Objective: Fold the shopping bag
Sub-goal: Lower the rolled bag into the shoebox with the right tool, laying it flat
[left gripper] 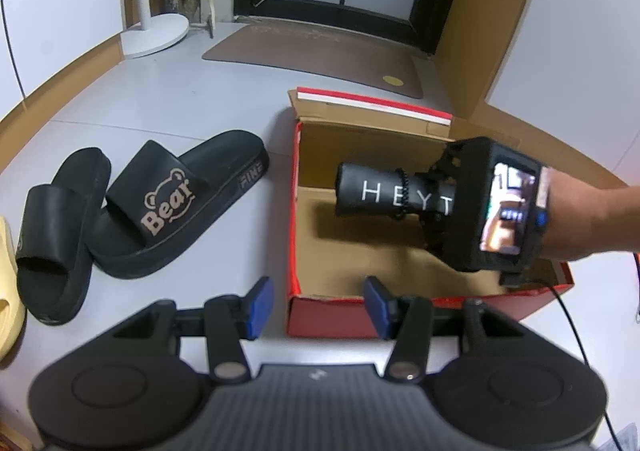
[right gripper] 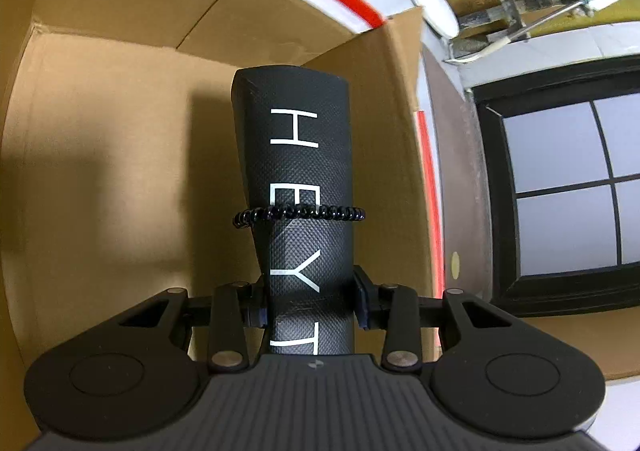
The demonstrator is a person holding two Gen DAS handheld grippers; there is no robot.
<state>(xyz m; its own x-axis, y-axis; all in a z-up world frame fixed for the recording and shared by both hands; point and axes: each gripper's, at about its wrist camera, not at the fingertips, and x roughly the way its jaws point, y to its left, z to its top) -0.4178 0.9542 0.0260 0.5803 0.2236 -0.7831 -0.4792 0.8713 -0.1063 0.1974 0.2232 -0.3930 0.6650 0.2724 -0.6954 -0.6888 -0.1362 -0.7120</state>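
The shopping bag (left gripper: pixel 384 193) is rolled into a black tube with white letters "HEYT", bound by a black coil hair tie (right gripper: pixel 298 213). My right gripper (right gripper: pixel 310 305) is shut on the bag (right gripper: pixel 296 155) and holds it inside the open red shoebox (left gripper: pixel 294 211), above its brown cardboard floor (right gripper: pixel 104 155). In the left wrist view the right gripper (left gripper: pixel 436 203) reaches in from the right. My left gripper (left gripper: pixel 318 305) is open and empty, hovering just in front of the box's near wall.
Two black "Bear" slippers (left gripper: pixel 160 207) lie on the grey floor left of the box, with a yellow slipper (left gripper: pixel 8 291) at the far left. A brown doormat (left gripper: pixel 320 51), a door and a white fan base (left gripper: pixel 154 33) stand beyond. A cable (left gripper: pixel 572 323) trails at the right.
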